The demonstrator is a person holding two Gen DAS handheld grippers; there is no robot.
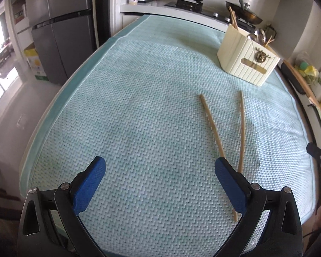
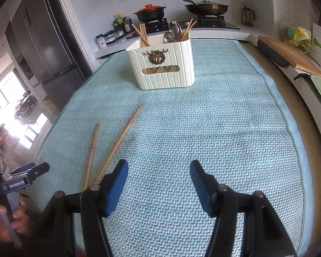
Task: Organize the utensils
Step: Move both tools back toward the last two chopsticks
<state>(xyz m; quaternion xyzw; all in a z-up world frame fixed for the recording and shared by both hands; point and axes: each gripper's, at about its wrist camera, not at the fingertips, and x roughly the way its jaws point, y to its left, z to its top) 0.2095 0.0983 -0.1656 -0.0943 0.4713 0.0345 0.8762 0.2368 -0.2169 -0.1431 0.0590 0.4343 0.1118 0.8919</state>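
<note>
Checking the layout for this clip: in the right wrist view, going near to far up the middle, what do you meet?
Right claw, open over bare mat → two loose chopsticks on the teal mat → cream utensil holder with chopsticks and spoons → stove with red-lidded pot and lidded wok.

You had two matt wooden chopsticks (image 1: pixel 211 126) lying on a woven, rough-textured teal cloth mat (image 1: pixel 139 111). Your ribbed cream holder (image 2: pixel 160 66) looked like smooth plastic with a dull brassy metal emblem (image 2: pixel 156 56), and glossy steel spoons (image 2: pixel 174 31) stood inside.
</note>
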